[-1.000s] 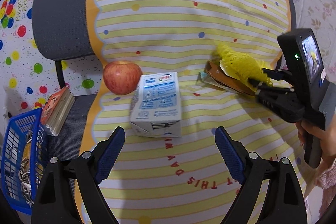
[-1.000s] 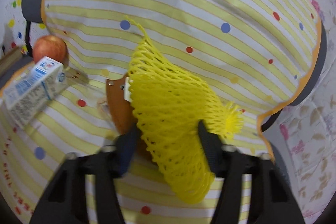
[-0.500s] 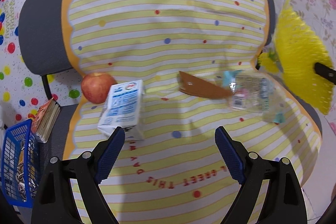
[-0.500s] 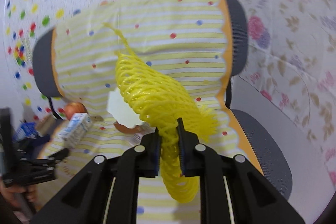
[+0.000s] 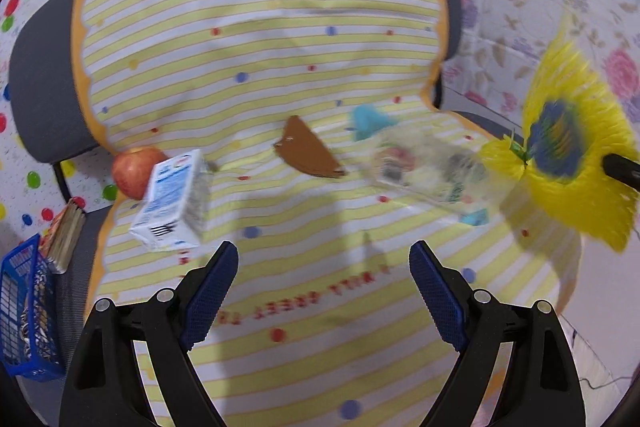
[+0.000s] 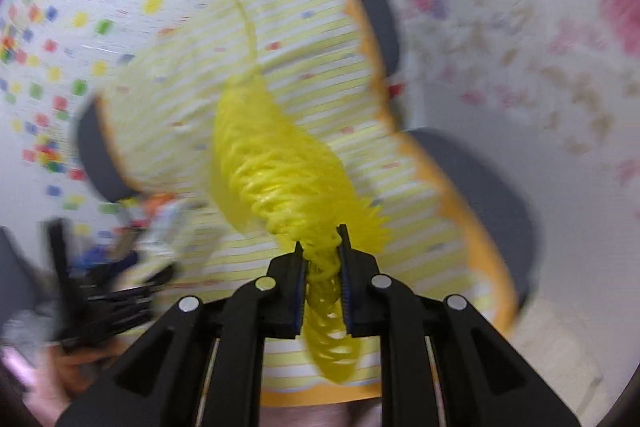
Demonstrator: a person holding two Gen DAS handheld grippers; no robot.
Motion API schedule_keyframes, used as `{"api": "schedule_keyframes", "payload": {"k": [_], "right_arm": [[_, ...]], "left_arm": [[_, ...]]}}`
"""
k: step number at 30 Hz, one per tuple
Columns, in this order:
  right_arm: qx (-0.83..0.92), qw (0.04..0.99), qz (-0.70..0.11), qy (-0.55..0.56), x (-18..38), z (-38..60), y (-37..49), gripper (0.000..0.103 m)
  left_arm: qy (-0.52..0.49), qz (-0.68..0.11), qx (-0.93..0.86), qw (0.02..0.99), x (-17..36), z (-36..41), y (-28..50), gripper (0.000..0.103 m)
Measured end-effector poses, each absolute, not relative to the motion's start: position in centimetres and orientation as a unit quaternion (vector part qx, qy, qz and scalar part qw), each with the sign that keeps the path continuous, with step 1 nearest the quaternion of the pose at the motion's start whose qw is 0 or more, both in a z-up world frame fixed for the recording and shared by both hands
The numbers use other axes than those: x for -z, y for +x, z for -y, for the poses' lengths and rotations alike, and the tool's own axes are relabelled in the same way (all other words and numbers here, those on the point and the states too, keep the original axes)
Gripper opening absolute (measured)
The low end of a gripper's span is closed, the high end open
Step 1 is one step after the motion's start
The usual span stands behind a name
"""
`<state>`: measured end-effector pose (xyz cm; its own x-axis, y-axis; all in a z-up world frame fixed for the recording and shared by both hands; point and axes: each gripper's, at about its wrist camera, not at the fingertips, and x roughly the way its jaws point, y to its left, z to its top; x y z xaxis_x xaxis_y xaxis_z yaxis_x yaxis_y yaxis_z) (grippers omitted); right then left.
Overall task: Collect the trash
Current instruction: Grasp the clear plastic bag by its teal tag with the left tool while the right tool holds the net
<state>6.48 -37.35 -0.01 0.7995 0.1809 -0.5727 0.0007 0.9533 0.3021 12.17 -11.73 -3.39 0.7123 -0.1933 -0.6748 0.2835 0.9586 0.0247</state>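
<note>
My right gripper [image 6: 322,243] is shut on a yellow foam net [image 6: 280,171], held in the air off the right side of the chair; in the left wrist view the net [image 5: 568,163] hangs at the right edge. My left gripper [image 5: 324,287] stands open and empty above the striped cloth [image 5: 260,27]. On the cloth lie a white and blue milk carton [image 5: 172,203], a brown curved piece [image 5: 308,151], a clear plastic wrapper [image 5: 428,167] and a blue scrap [image 5: 368,121]. A red apple [image 5: 134,169] sits behind the carton.
The cloth covers a grey office chair [image 5: 44,75]. At the lower left stands a blue basket [image 5: 24,311] holding small items, with a stack of books [image 5: 64,231] beside it. Patterned sheets cover the wall behind. A hand [image 6: 60,375] holds the left gripper.
My right gripper closed on the yellow net, lifted it off the cloth and carried it out to the right, uncovering the brown piece and the wrapper. My left gripper drifted right, still open.
</note>
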Motion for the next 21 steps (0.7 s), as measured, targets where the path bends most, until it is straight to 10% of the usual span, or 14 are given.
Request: {"api": "schedule_keyframes", "payload": {"k": [21], "right_arm": [[-0.022,0.944,-0.298,0.136,2.3,38.8,4.2,0.014]], "left_arm": [[-0.024,-0.423,0.127,0.897,8.0,16.0,15.2,0.087]]}}
